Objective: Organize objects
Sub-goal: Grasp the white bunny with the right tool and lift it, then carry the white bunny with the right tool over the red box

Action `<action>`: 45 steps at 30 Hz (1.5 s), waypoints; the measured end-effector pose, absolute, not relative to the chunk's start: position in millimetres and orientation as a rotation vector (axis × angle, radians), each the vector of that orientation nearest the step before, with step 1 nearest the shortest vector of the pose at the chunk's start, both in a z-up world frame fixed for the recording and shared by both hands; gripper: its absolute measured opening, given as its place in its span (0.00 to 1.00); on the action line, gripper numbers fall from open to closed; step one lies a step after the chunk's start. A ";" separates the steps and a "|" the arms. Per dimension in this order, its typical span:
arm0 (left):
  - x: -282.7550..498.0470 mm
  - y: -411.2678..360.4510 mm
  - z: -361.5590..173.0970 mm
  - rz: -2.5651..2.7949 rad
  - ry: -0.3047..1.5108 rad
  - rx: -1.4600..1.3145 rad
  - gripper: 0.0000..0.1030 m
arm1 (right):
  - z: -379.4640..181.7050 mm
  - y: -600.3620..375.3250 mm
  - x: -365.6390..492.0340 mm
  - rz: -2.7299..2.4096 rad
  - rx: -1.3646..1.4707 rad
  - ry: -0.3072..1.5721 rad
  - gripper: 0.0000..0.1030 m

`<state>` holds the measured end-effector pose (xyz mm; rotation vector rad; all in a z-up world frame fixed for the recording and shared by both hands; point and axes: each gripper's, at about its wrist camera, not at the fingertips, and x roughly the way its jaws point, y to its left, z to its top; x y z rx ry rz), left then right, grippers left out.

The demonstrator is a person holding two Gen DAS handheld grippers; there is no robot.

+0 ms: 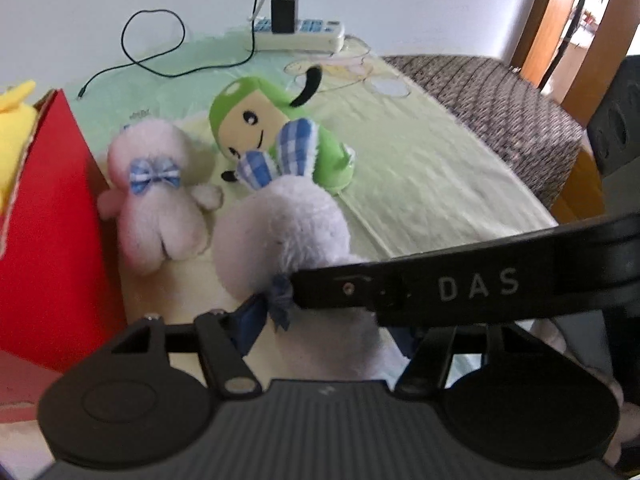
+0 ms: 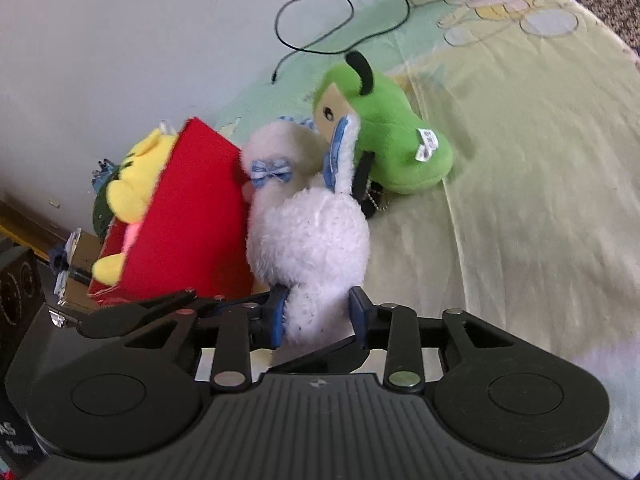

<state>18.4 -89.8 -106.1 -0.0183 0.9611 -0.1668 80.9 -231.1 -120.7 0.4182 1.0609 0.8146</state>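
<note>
Red box (image 1: 60,220): set at the far left, open, with a yellow plush (image 2: 136,176) already inside; it is judged to be the collecting place.
Bow-tie plush (image 1: 160,200): laid on the tabletop (image 1: 420,184) against the box wall, just left of the rabbit.
Left gripper (image 1: 328,332): brought in at the rabbit's lower body; one blue pad (image 1: 252,320) is seen beside the bow, the other finger is hidden behind the right gripper, so whether the fingers are closed cannot be told.
White rabbit (image 2: 308,232): the task's thing in hand, held upright just right of the box, its checked ears touching the green plush.
Right gripper (image 2: 320,316): fingers closed on the rabbit at the neck, both pads laid against the fur.
Green plush (image 2: 392,148): lying behind the rabbit, close enough to be dragged.
Risk: soft fur may slip from the pads if the hold is shallow; the two grippers are crossed and may be knocked together; the bow-tie plush may be swept aside, or the box wall caught, on the way over.
Open room: bare cloth is left to the right and front; the left is crowded.
Edges: the tabletop's right edge, under a woven mat (image 1: 500,104), is well apart; a cable (image 1: 160,40) and power strip (image 1: 300,36) are kept at the back wall.
</note>
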 end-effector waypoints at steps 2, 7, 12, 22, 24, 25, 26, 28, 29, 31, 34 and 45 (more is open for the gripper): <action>12.6 -87.4 -97.1 -0.183 0.939 -0.025 0.63 | -110.6 -234.4 74.6 0.821 0.426 1.046 0.34; -7.6 -80.8 -66.2 -0.207 0.852 -0.018 0.63 | -73.3 -225.1 55.2 0.843 0.383 0.960 0.34; -30.1 -57.3 -30.8 -0.204 0.750 0.002 0.63 | -37.2 -200.1 37.5 0.879 0.373 0.866 0.34; -69.7 24.1 16.8 -0.128 0.603 -0.002 0.63 | 1.4 -121.1 21.3 0.980 0.368 0.758 0.34; -76.1 40.5 21.0 -0.111 0.589 -0.010 0.63 | 4.9 -103.2 18.1 1.000 0.356 0.744 0.34; -79.3 49.3 22.6 -0.101 0.583 -0.012 0.63 | 5.8 -94.5 16.9 1.008 0.354 0.741 0.34; -81.7 57.2 23.4 -0.092 0.577 -0.012 0.63 | 6.1 -85.8 16.3 1.015 0.355 0.740 0.34; -85.3 72.0 24.7 -0.072 0.570 -0.012 0.63 | 5.1 -69.9 14.9 1.025 0.356 0.745 0.34; -86.5 80.1 24.4 -0.063 0.570 -0.013 0.63 | 4.2 -61.3 14.6 1.027 0.357 0.750 0.34; -87.0 95.4 23.0 -0.051 0.575 -0.023 0.63 | 2.4 -46.7 13.9 1.032 0.360 0.757 0.34; -86.0 117.6 20.1 -0.036 0.586 -0.044 0.63 | 0.0 -23.6 12.4 1.033 0.353 0.768 0.34; -64.1 178.3 -21.5 -0.003 0.706 -0.088 0.64 | -33.4 38.6 21.3 0.970 0.311 0.895 0.34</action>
